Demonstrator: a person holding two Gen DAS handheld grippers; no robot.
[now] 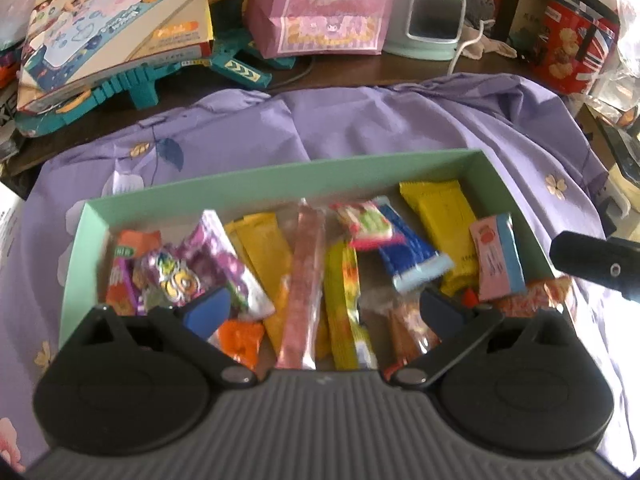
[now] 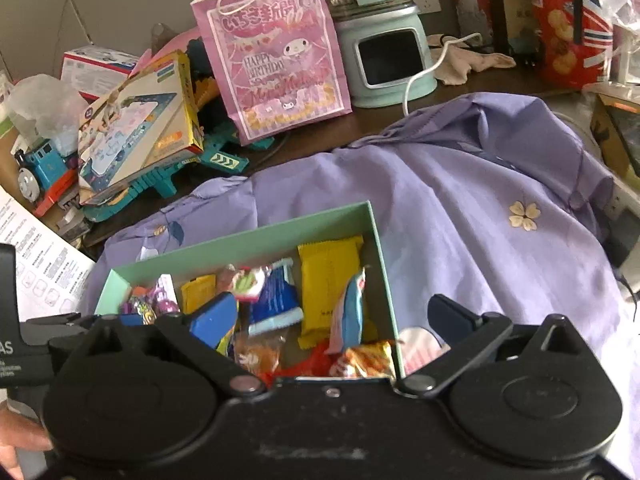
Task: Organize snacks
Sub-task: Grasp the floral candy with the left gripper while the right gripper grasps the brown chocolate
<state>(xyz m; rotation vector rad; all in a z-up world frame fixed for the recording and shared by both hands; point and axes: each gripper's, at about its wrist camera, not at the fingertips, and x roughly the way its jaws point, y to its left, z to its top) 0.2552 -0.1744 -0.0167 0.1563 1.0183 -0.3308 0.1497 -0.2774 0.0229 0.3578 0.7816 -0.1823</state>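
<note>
Left wrist view had both the left gripper [image 1: 324, 304] and right gripper [image 2: 334, 314] spread wide, holding nothing, hovering over the green box [image 1: 280, 176] where the snacks [image 1: 436, 216] were piled so they'd stay corralled on the purple cloth [image 1: 360, 120].

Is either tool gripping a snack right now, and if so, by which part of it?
Neither. The left tool and right tool both stand open over the green box, with nothing between their pads.
</note>
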